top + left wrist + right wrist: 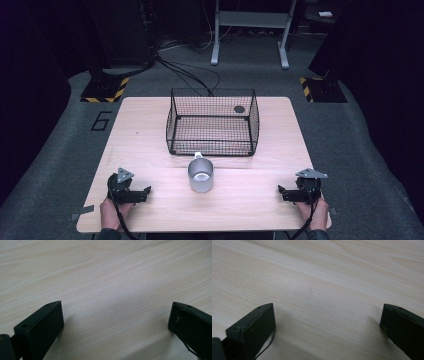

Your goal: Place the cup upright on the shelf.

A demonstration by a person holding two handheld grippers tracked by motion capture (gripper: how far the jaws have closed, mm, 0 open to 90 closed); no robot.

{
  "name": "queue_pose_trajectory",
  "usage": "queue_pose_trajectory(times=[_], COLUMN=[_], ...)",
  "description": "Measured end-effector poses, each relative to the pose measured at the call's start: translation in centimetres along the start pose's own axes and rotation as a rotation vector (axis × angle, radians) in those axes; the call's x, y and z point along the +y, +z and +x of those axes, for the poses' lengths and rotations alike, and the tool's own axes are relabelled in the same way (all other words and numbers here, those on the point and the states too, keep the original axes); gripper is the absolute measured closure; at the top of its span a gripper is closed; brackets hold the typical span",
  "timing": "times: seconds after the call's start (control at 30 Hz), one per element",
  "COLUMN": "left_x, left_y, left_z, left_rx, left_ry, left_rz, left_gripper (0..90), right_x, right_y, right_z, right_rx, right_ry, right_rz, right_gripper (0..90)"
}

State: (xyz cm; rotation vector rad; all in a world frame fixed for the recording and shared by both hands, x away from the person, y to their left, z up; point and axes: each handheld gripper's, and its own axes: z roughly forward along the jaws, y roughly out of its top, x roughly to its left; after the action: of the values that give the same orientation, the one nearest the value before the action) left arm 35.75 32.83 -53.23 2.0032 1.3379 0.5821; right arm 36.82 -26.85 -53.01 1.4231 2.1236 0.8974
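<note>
Mug [201, 175], metal, stands upright at table [150, 145] centre, just near of the wire basket [212, 122]. Left tongs [148, 190] and right tongs [280, 190] rest wide apart, empty, flanking it at the near edge.

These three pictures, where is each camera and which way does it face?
High view: above the person's side, looking forward and down at the table, metal mug and wire basket; both hands, left gripper, right gripper.
Left gripper view: rides the left gripper, looking down along its open jaws at bare wood.
Right gripper view: likewise on the right gripper.
Shared: the same pale tabletop.
</note>
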Motion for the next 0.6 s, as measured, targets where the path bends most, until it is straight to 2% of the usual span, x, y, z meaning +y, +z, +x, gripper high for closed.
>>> queue_pose_trajectory(times=[0.43,0.47,0.53,0.6], left_x=[-0.12,-0.11,-0.22,-0.20], left_y=[-0.09,-0.26,-0.24,-0.45], left_z=[-0.16,-0.14,-0.24,-0.21], left_rx=[0.012,0.009,0.010,-0.007], left_ry=[-0.006,-0.007,-0.013,-0.011], left_rz=[-0.005,0.012,-0.003,0.013], left_gripper=[0.3,0.2,0.0,0.0], right_x=[0.43,0.49,0.50,0.49], right_y=[0.45,0.51,0.51,0.50], right_z=[-0.13,-0.17,-0.18,-0.20], right_rx=[0.022,0.023,0.024,0.027], right_ry=[-0.032,-0.039,-0.040,-0.040], right_rz=[-0.006,-0.009,-0.008,-0.008], right_gripper=[0.0,0.0,0.0,0.0])
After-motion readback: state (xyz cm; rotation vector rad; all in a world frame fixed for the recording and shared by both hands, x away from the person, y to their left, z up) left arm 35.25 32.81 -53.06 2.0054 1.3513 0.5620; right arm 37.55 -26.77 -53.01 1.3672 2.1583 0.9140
